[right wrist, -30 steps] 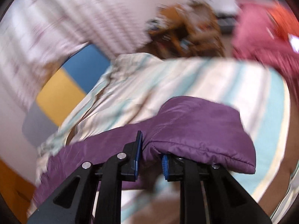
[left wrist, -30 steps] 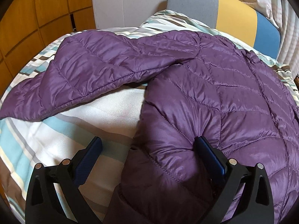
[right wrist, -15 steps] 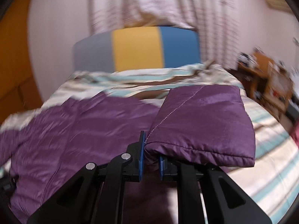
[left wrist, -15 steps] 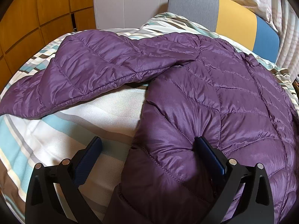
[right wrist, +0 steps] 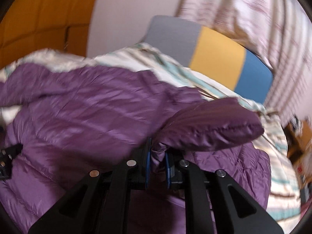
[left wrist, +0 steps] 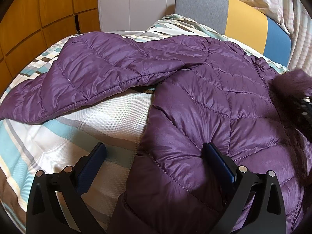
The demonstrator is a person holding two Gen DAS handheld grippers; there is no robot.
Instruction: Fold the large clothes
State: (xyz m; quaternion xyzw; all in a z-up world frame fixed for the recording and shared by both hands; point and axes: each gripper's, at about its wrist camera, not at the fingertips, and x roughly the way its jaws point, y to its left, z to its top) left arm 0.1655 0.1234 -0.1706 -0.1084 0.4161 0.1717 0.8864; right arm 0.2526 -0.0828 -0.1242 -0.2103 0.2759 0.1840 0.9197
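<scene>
A purple quilted down jacket point(left wrist: 204, 101) lies spread on a striped bed cover point(left wrist: 58, 132). One sleeve point(left wrist: 93, 78) stretches out to the left. My left gripper point(left wrist: 154, 152) stands open over the jacket's lower side edge, its right finger point(left wrist: 218, 159) pressing into the fabric and its left finger over the cover. My right gripper point(right wrist: 158, 159) is shut on the cuff end of the other sleeve point(right wrist: 210, 128) and holds it above the jacket's body point(right wrist: 87, 117). That lifted sleeve and gripper show blurred at the right edge of the left wrist view point(left wrist: 292, 89).
A headboard in grey, yellow and blue panels point(left wrist: 243, 19) stands at the far end of the bed. Orange wooden cabinets point(left wrist: 39, 13) line the left wall. Curtains point(right wrist: 253, 19) hang at the right, with cluttered furniture point(right wrist: 300, 152) beyond the bed's right side.
My right gripper has swung the held sleeve from the bed's right side over onto the jacket's body, rolling as it went. The left gripper has stayed in place, open.
</scene>
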